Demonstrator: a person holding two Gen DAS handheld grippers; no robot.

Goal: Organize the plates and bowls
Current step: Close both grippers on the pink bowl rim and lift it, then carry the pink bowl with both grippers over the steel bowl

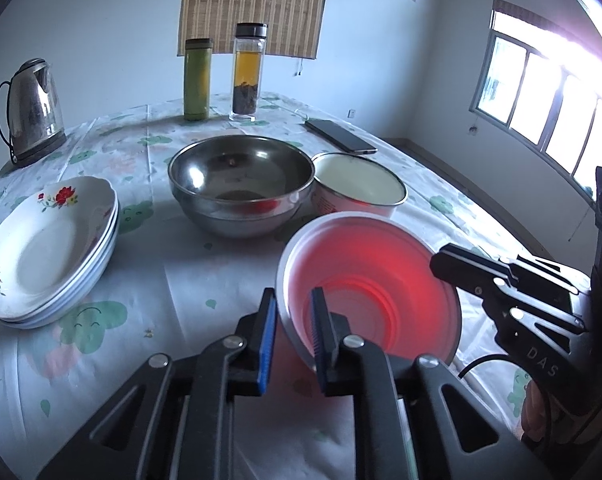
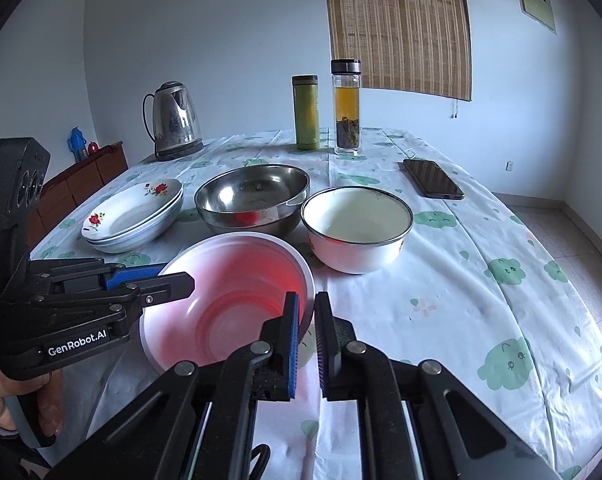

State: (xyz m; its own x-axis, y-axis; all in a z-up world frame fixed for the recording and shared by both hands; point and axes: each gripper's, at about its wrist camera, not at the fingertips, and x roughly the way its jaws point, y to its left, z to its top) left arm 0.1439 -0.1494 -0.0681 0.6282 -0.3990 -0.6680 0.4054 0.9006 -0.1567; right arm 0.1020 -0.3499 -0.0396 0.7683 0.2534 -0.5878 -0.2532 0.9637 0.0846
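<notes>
Left claw (image 1: 295, 340): pinching near-left rim of red bowl (image 1: 375, 280).
Right claw (image 2: 307, 344): clamping red bowl's right rim.
Red bowl: tilting at bench (image 2: 481, 312) near edge, before steel bowl (image 2: 253, 200).
Plates (image 1: 49, 248): sitting stacked far left.

Setting: a room in a home, used for eating. Evidence as follows. Table (image 2: 481, 312) covered with a white cloth printed with green smiling clouds. On it: an electric kettle (image 2: 175, 120), a green flask (image 2: 305, 112), a glass bottle (image 2: 345, 108) holding amber tea with leaves settled at the bottom, a phone (image 2: 433, 179) lying flat. Tableware near the front edge: a stack of flowered plates (image 2: 135, 214), a steel bowl (image 2: 253, 198), a white enamel bowl (image 2: 357, 228). Plain pale walls; a bamboo blind (image 2: 401, 24) hangs behind. Window (image 1: 541, 92) at the right, daylight strong. Low wooden cabinet (image 2: 85, 184) against the left wall. Tiled floor (image 2: 561, 232).
</notes>
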